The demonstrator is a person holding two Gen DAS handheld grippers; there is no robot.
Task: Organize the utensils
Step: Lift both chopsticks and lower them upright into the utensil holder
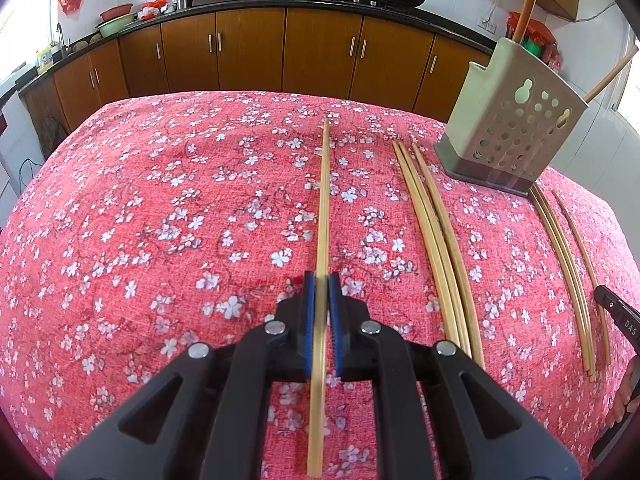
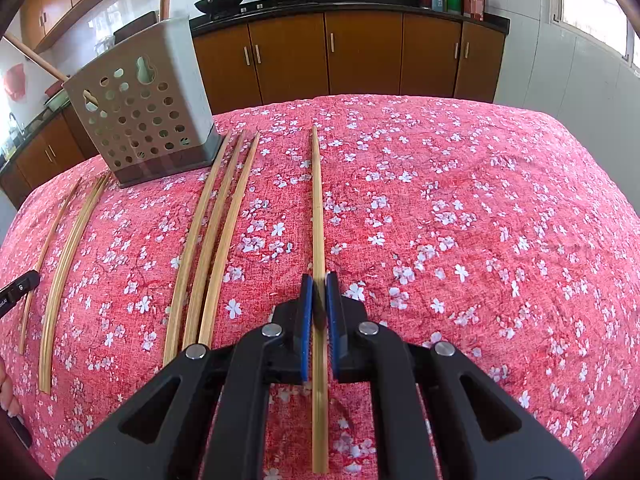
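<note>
Blue pads (image 1: 309, 328) of the left gripper (image 1: 322, 284) are set narrowly on either side of one bamboo chopstick (image 1: 323, 208), near its close end. Whether it is actually pinched cannot be told. The right gripper (image 2: 319, 282) is set in the same narrow way around a second chopstick (image 2: 318, 200), and contact cannot be confirmed there either. Both sticks run straight away from the cameras and appear to rest on the red floral tablecloth (image 1: 160, 220).

Between the two, loose chopsticks (image 1: 432, 240) lie in small groups on the cloth. Behind them stands the perforated holder (image 1: 516, 120), upright on its dark base, with wooden handles already leaning out of its top.

The step in hand is judged to be the pickup of a stick by each gripper, for delivery into the holder. It would be best done with each stick squeezed squarely across the pads before any lift, so that rolling is prevented. The far tip should be raised clear of the cloth and of neighbouring sticks. One stick at a time should be tipped upright over the holder's open top, so that a collision of the two grippers is avoided.
</note>
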